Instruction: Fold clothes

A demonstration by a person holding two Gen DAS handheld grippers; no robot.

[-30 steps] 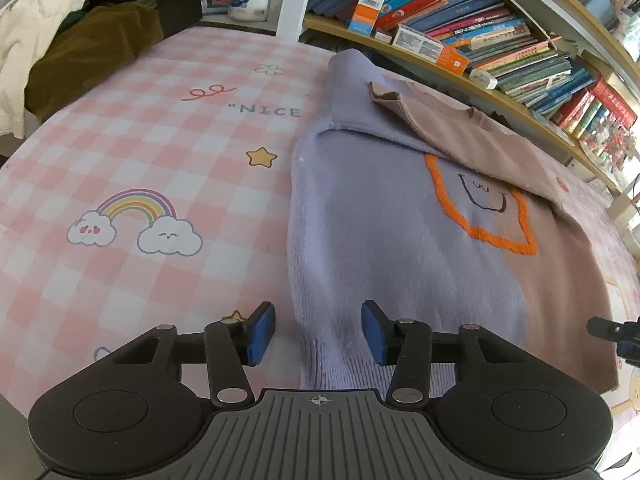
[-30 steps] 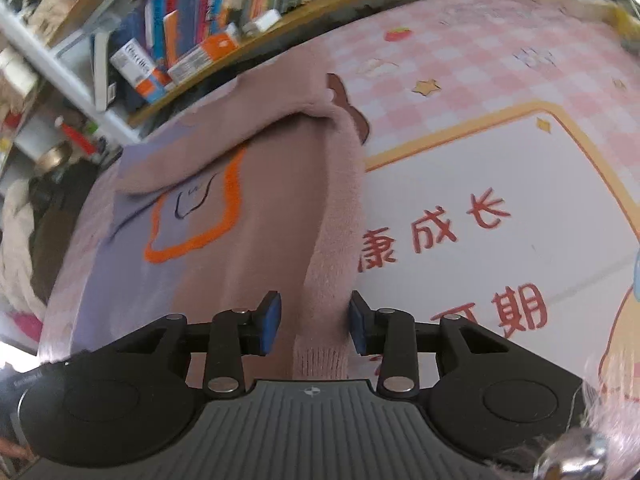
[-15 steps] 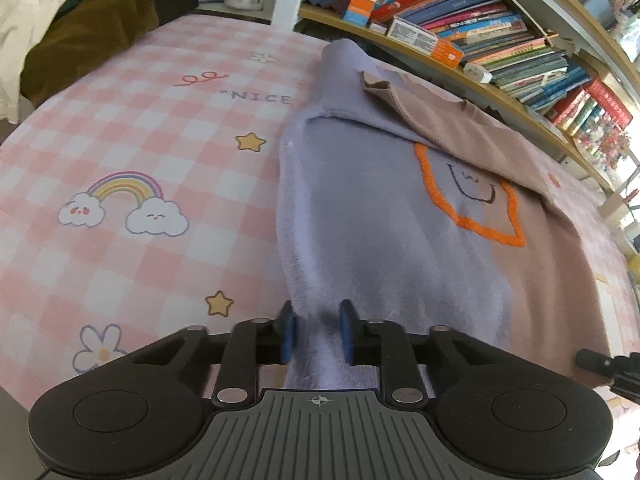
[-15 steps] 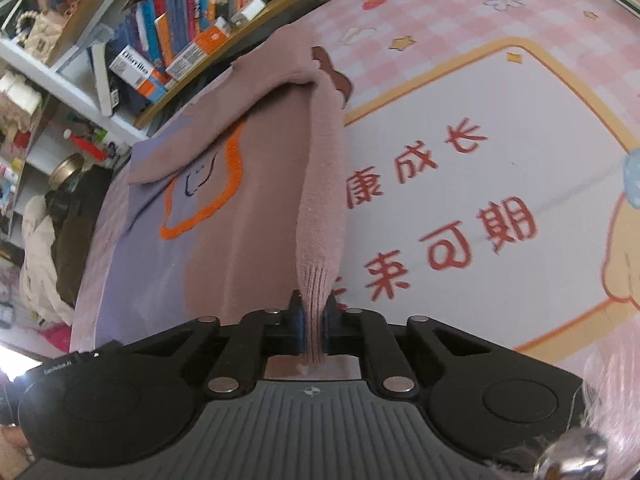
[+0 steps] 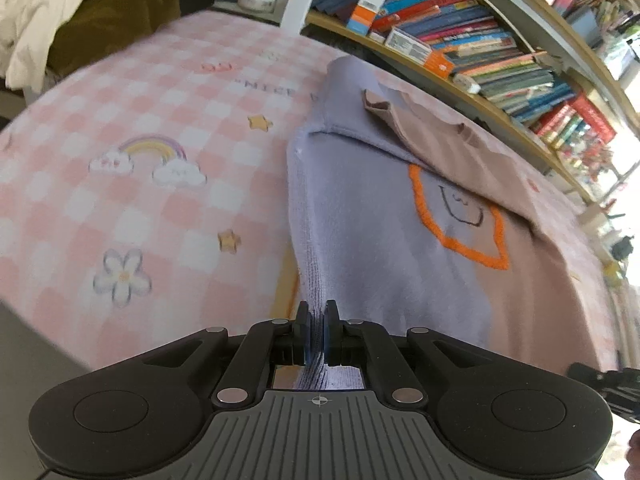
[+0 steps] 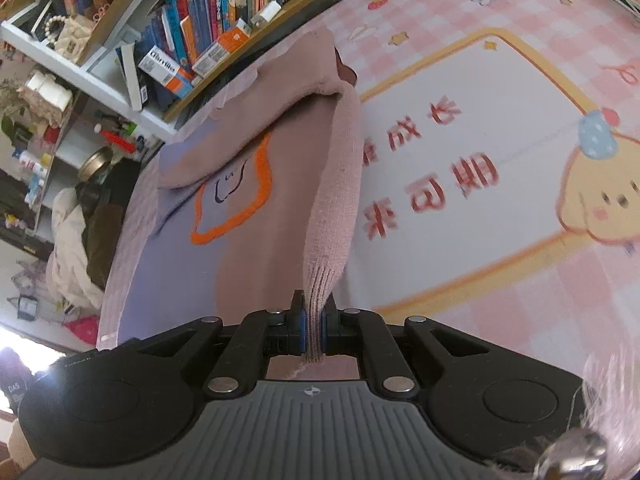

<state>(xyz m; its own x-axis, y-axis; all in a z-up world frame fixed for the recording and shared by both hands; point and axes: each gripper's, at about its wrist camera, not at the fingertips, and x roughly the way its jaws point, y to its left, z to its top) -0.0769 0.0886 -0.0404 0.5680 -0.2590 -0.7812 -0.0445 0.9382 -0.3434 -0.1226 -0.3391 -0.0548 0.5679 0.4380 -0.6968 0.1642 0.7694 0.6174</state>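
A: What are the two grippers holding?

B: The left gripper [image 5: 316,330] is pinching the sweater [image 5: 400,248] hem at its lilac corner, fingers nearly closed on the knit; the right gripper [image 6: 313,330] is clamping the pink corner likewise. The sweater is lying near the mat's [image 5: 120,184] far edge.

A: What is risking failure?

B: Uneven lifting is likely skewing the fold; a thin pinch may be slipping. The sleeve [image 5: 432,136] folded on top may slide.

A: Any obstacles?

B: The bookshelf [image 5: 480,52] is standing just beyond the far edge.
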